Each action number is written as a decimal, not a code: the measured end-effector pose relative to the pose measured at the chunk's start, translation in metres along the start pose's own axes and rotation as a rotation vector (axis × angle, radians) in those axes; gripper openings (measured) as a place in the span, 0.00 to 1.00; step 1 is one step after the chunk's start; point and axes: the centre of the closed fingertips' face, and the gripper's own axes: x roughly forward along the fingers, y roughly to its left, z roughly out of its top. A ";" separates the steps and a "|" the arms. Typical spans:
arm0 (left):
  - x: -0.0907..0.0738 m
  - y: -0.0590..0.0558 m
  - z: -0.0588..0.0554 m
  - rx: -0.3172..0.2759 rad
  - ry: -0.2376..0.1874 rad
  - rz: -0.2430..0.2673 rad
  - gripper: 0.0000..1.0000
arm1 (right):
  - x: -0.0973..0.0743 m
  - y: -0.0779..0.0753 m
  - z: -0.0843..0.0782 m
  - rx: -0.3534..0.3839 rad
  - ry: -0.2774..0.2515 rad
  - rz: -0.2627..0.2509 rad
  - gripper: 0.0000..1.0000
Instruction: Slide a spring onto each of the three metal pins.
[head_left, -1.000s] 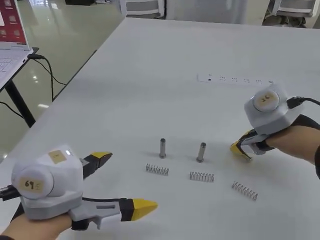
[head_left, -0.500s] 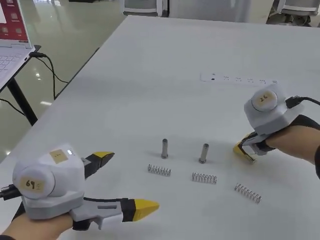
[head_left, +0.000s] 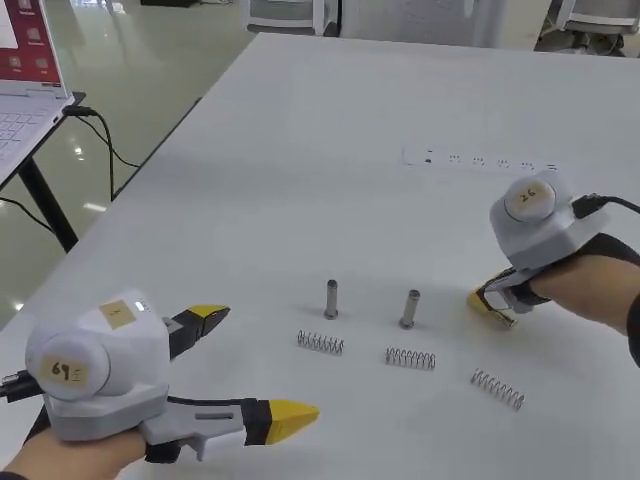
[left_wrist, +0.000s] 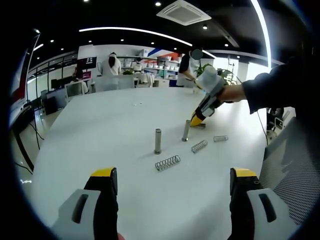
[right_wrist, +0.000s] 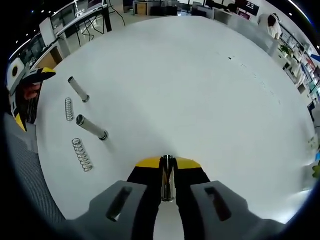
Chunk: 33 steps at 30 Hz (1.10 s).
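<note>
Two metal pins stand upright on the white table, the left pin and the middle pin. Three springs lie in front of them: left spring, middle spring, right spring. My right gripper is low over the table, right of the middle pin, shut on a third pin between its yellow tips. My left gripper hovers open at the near left with nothing between its fingers. In the left gripper view the pins and the springs lie ahead of the left gripper.
A white power strip lies on the table behind the right gripper. A laptop sits on a stand off the table's left edge, with cables hanging below it. Bare tabletop stretches behind the pins.
Only the head camera has shifted a little. Both grippers, the pins and the springs keep their places.
</note>
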 end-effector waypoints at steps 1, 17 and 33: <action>0.000 0.000 0.000 0.001 0.001 0.001 0.92 | -0.001 0.001 0.000 0.006 -0.003 0.002 0.10; 0.002 -0.005 0.010 0.032 -0.013 -0.021 0.92 | -0.034 0.007 0.004 0.017 -0.077 -0.026 0.10; 0.001 -0.015 0.019 0.065 -0.024 -0.036 0.92 | -0.055 0.010 -0.005 0.045 -0.127 -0.055 0.10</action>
